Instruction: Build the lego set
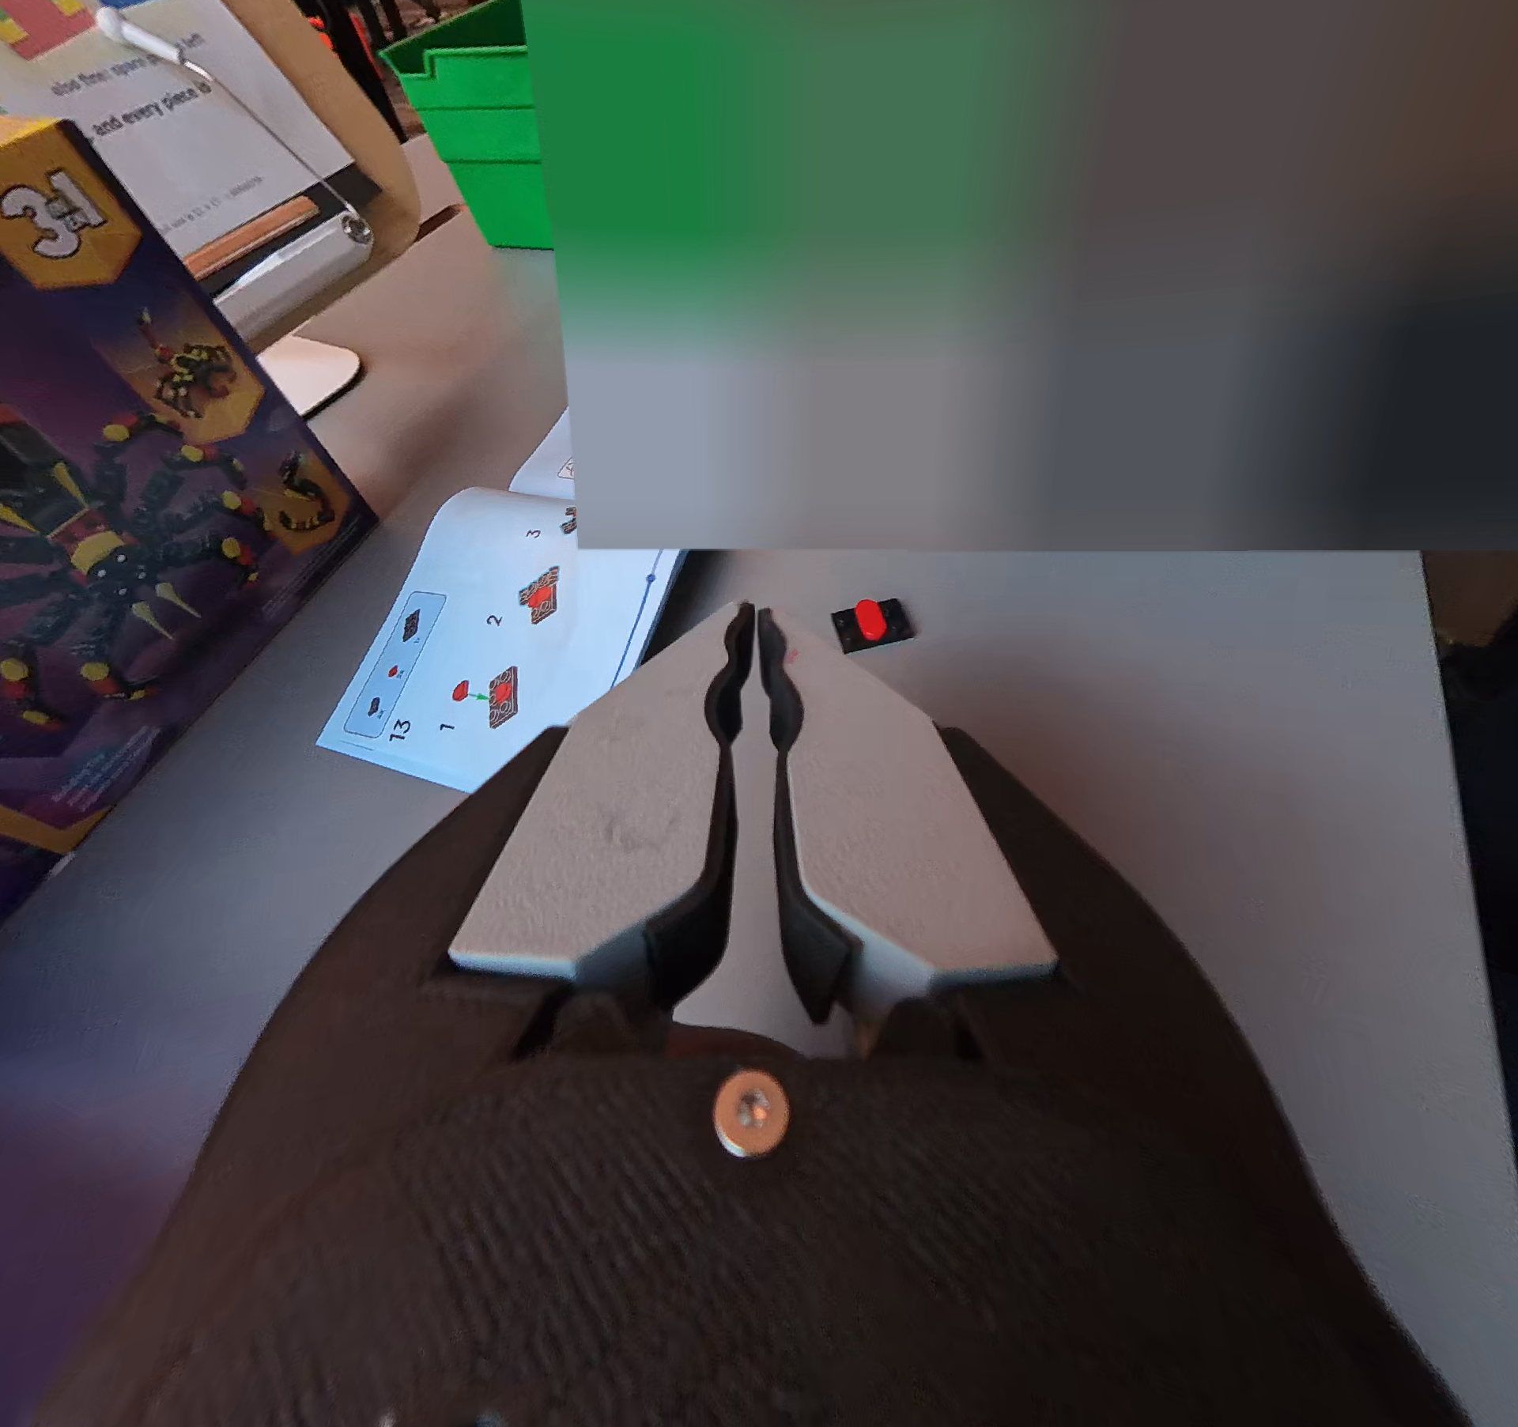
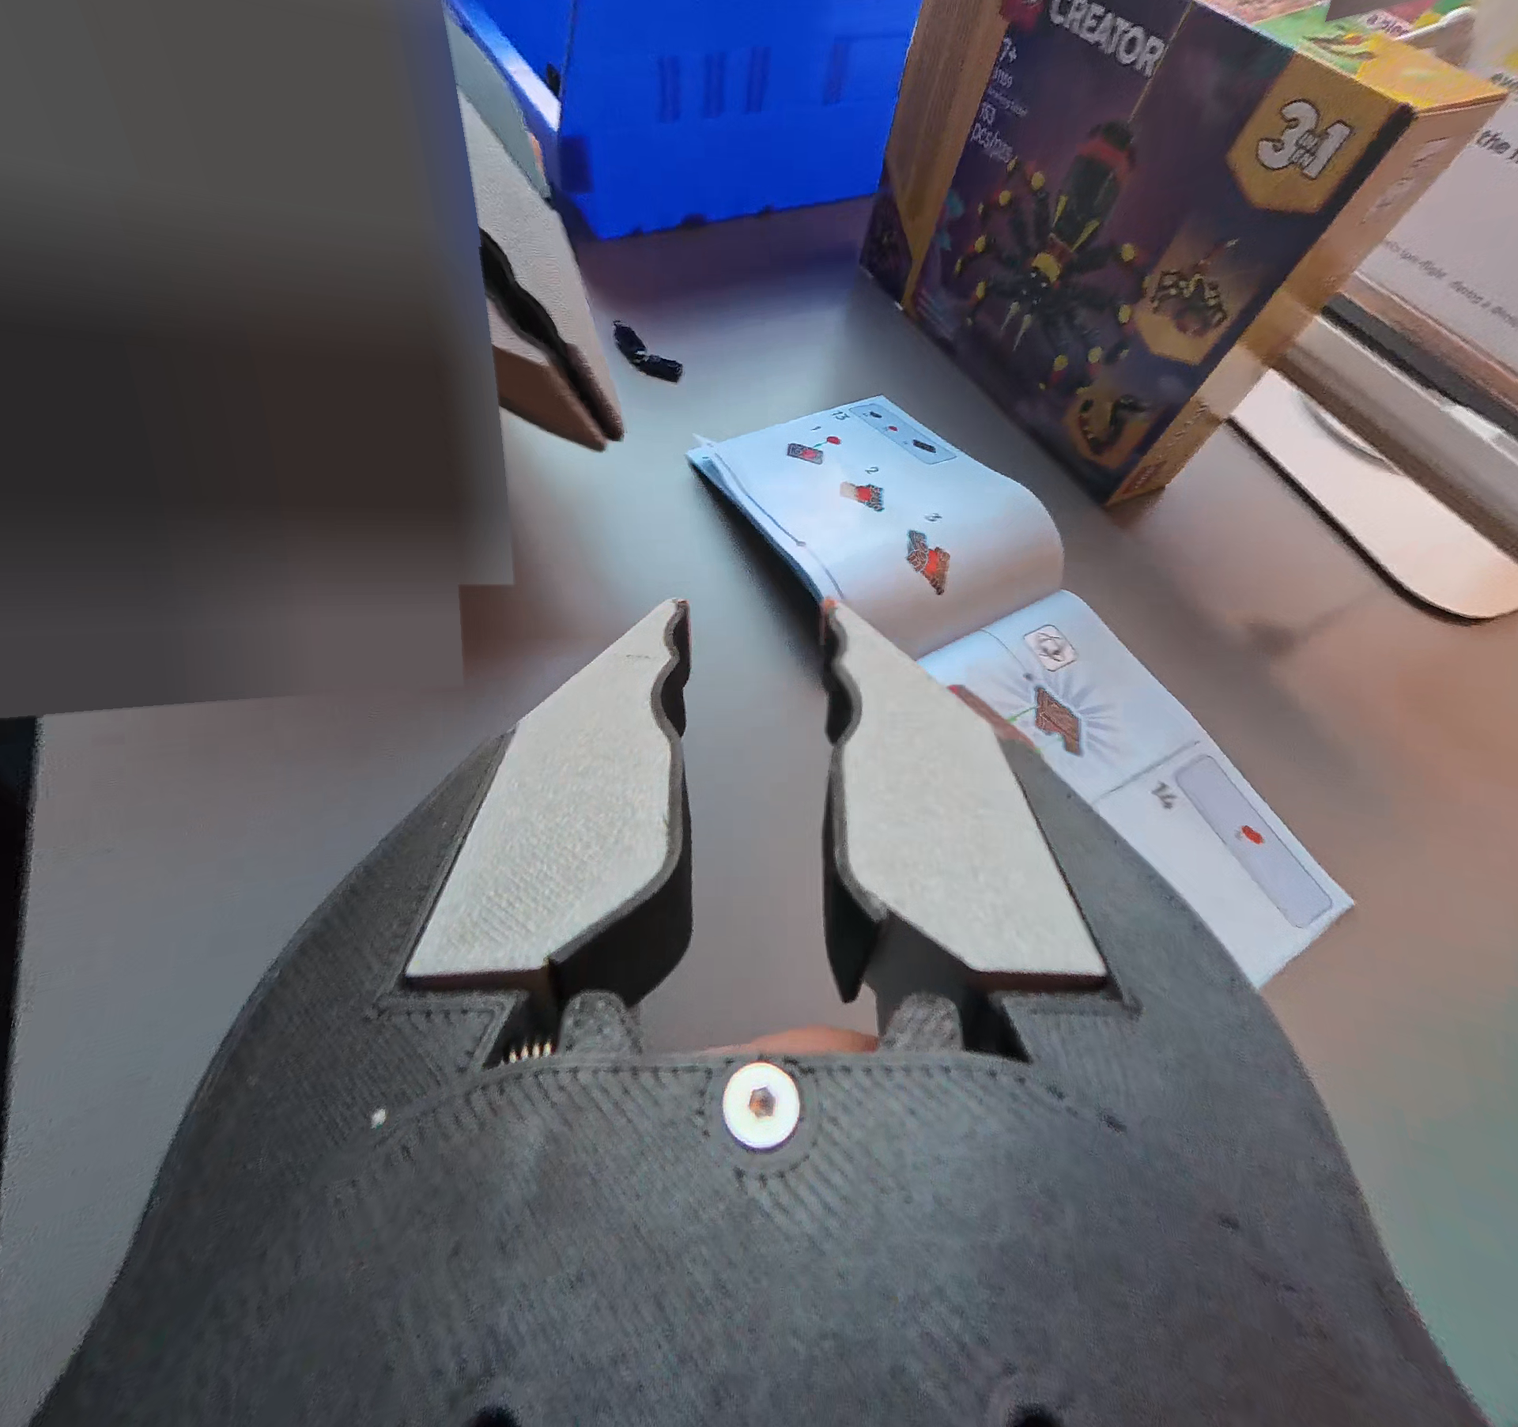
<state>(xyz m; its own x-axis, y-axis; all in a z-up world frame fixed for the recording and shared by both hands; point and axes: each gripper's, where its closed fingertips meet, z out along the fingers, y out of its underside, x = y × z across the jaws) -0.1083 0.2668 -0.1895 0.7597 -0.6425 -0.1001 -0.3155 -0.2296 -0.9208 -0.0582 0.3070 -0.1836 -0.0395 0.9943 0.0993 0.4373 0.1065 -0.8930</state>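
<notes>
In the left wrist view my left gripper (image 1: 754,614) is shut and empty, held above the grey table (image 1: 1150,813). A small black plate with a red round piece on top (image 1: 872,624) lies on the table just beyond and to the right of its tips. The open instruction booklet (image 1: 460,648) lies to the left. In the right wrist view my right gripper (image 2: 754,607) is open and empty above the table, with the booklet (image 2: 903,533) just ahead to the right. A small black piece (image 2: 646,354) lies farther off. The other gripper (image 2: 550,336) shows at the left.
The purple and yellow set box (image 1: 148,533) (image 2: 1133,221) stands beside the booklet. A green bin (image 1: 468,114) and a blue bin (image 2: 698,98) stand at the back. A tablet on a white stand (image 1: 271,180) stands behind the box. The table edge (image 1: 1437,730) runs at the right.
</notes>
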